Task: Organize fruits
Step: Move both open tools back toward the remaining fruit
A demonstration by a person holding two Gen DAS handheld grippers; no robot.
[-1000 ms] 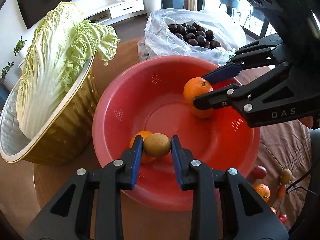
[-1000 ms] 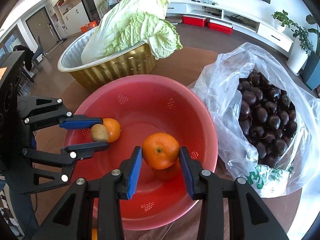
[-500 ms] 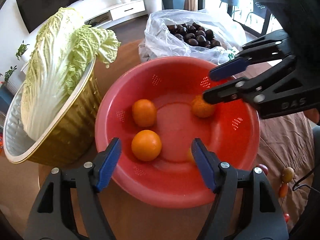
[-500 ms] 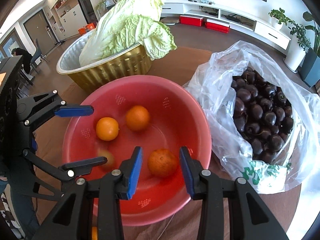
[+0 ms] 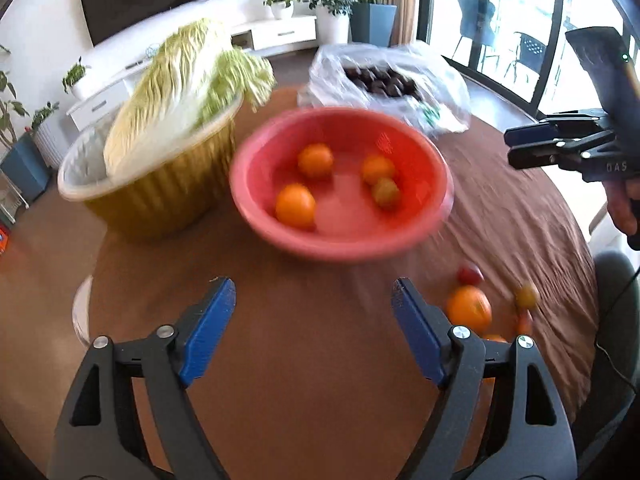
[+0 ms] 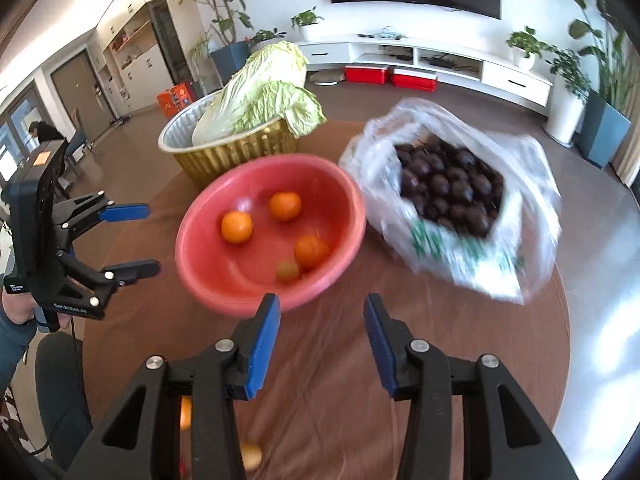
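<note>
A red bowl (image 5: 424,220) (image 6: 192,256) on the brown table holds three oranges (image 5: 295,205) (image 6: 237,227) and a small brown-green fruit (image 5: 385,193) (image 6: 287,271). My left gripper (image 5: 314,308) is open and empty, pulled back over the table short of the bowl. My right gripper (image 6: 322,316) is open and empty, just short of the bowl's near rim. In the left wrist view, loose fruit lie on the table at the right: an orange (image 5: 469,307), a red fruit (image 5: 470,274) and a small yellowish one (image 5: 526,296).
A gold basin (image 5: 160,196) (image 6: 224,160) with a napa cabbage (image 5: 172,88) (image 6: 264,88) stands left of the bowl. A clear plastic bag of dark round fruit (image 5: 380,80) (image 6: 448,188) lies behind and right of it. A grey chair (image 5: 616,280) is at the table's edge.
Both grippers have drawn back and up from the bowl, which now looks smaller. The left jaws stay wide open; the right gripper has left its orange in the bowl.
</note>
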